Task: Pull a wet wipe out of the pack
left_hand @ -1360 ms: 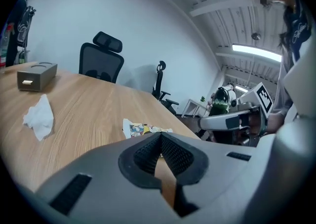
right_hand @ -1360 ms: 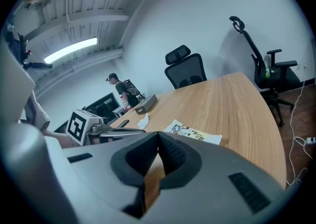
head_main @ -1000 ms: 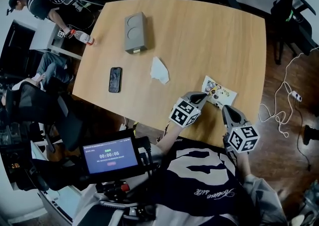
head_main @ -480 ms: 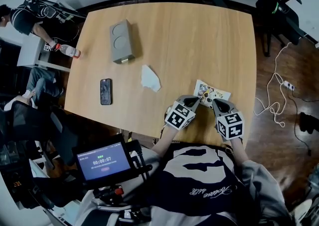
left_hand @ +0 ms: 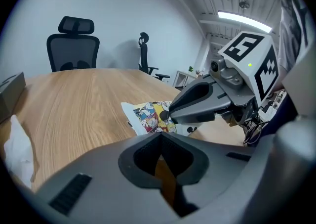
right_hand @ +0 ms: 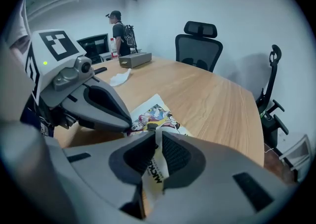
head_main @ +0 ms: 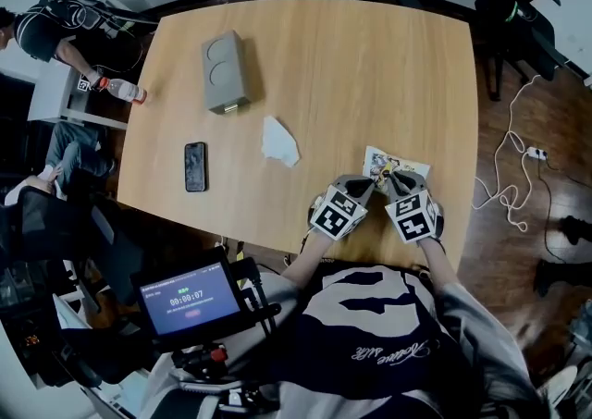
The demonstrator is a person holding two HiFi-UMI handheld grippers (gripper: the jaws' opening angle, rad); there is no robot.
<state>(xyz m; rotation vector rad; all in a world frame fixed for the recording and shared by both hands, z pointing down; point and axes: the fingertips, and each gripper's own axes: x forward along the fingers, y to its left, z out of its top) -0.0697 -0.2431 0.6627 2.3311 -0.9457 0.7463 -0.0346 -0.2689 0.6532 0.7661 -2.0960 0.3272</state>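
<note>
The pack (head_main: 412, 167) of wet wipes lies flat on the counter (head_main: 351, 66), close to the near edge and toward the right corner. The left gripper (head_main: 367, 185) has its fingers shut with nothing in them. Their tips sit at the pack's near left corner, I think to hold it down. The right gripper (head_main: 397, 182) is just beside it. Its fingers are a little apart, and the pack's flap (right_hand: 157, 166) stands between them.

This looks like the opening step, and no wipe is being pulled yet. Next, the right fingers need to pinch the flap and peel it back while the left gripper keeps the pack still.

Compared with a second ago, the right gripper is now up at the pack, not back by the near edge. Its fingers have just been opening. The left gripper is at the same corner as then.
</note>
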